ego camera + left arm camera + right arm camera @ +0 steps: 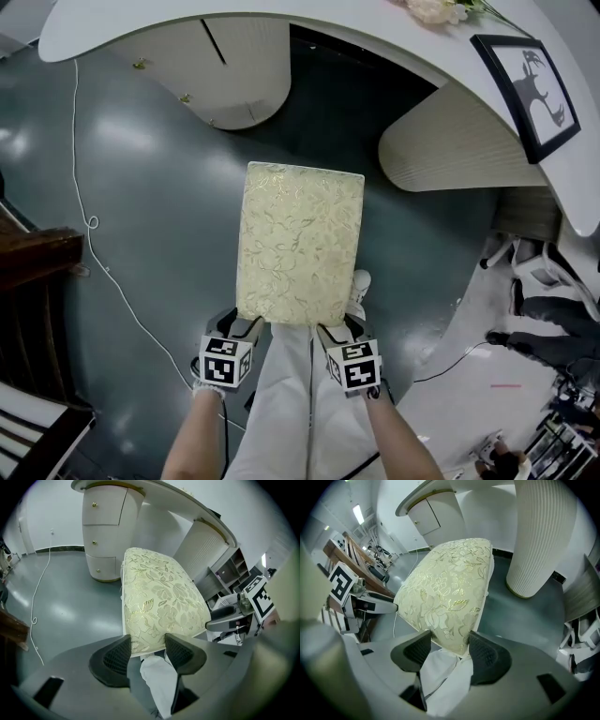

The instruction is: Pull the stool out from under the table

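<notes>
The stool [300, 244] has a cream cushion with a gold flower pattern. It stands on the grey floor in front of the gap under the curved white table [281, 21]. My left gripper [246, 328] is closed on the cushion's near left edge, which sits between its black pads [117, 656]. At the near right edge, my right gripper [334, 333] grips the same way, the cushion rim [454, 634] pinched between its pads. Each gripper view shows the stool [159, 597] [450, 578] stretching away from the jaws.
A drawer pedestal [225, 75] and a ribbed pedestal [450, 141] carry the table on either side of the gap. A white cable [103, 262] trails over the floor at left, near dark wooden furniture [37, 272]. My legs in white trousers [291, 403] stand just behind the stool.
</notes>
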Tool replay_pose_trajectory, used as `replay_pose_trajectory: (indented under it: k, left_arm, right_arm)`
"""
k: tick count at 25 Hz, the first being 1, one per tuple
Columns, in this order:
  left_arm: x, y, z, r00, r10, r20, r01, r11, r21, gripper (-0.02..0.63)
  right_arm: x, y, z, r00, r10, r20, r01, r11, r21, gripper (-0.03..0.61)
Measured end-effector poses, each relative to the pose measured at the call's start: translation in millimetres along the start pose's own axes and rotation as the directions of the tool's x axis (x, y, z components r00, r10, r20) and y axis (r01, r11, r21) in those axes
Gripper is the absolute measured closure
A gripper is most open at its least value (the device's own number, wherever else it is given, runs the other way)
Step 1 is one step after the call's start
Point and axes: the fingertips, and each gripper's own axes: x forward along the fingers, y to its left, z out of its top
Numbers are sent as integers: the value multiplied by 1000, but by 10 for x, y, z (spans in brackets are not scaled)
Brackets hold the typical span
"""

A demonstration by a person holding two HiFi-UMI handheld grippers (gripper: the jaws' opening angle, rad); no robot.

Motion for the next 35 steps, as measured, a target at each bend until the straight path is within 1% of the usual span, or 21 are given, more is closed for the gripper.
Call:
replay_pose_trajectory:
  k: [5,8,9,10,11,12,13,14,16,19,21,24,26,29,32,35]
  left_arm:
    - [6,-7,-41,999,-5,-39,5,1000,-15,364]
    - [-30,-3,-20,998,28,-58,-30,999,-37,365]
    - [-74,15,-3,998,48,-51,-50,998,-44,381]
    - [-135,38,27,997,71,-36,-73,996,-50,447]
    - [-207,57,70,996,91,-14,-92,994,-56,513]
    - [-282,64,125,995,104,8,-103,993,-62,538]
    - [-358,57,191,994,108,31,-105,992,-67,575]
    - [-434,41,270,993,104,53,-100,993,-67,586]
    - [-582,-13,460,992,86,96,-81,995,-51,594]
    - [-808,-156,768,988,52,148,-51,999,-6,597]
    - [-969,-261,1048,980,20,197,-26,999,26,597]
    - [-1261,-390,1524,956,-15,293,-1,998,56,598]
    - [-1474,-472,1812,936,-25,351,-1,997,72,598]
    - [-1835,-606,2187,906,-40,421,-10,993,117,598]
    - [-2223,-762,2558,866,-62,495,-19,987,157,598]
    - [-2607,-881,2851,825,-64,561,-53,980,190,598]
  right_arm:
    - [11,-8,-26,1000,-8,-18,8,1000,4,305]
    - [-19,-43,-33,999,-16,-46,16,1000,-8,306]
    - [-53,-68,-27,998,-26,-53,25,1000,-17,319]
    - [-106,-101,-4,998,-43,-52,42,999,-29,351]
    - [-178,-140,43,997,-65,-38,64,997,-41,419]
    - [-262,-175,110,996,-85,-15,84,995,-49,520]
    - [-351,-196,190,995,-95,10,95,994,-53,528]
    - [-440,-206,277,995,-99,32,101,993,-54,529]
    - [-617,-217,464,992,-105,71,109,993,-53,533]
    - [-933,-198,718,986,-104,128,109,993,-35,537]
    - [-1138,-170,921,979,-100,176,107,994,-30,537]
    - [-1436,-98,1260,964,-90,251,105,993,-46,537]
    - [-1648,-30,1479,950,-79,301,103,992,-66,537]
    - [-1970,103,1774,929,-58,367,101,990,-99,537]
    - [-2308,212,2066,903,-26,428,92,987,-134,538]
    - [-2645,316,2308,872,10,490,81,983,-165,538]
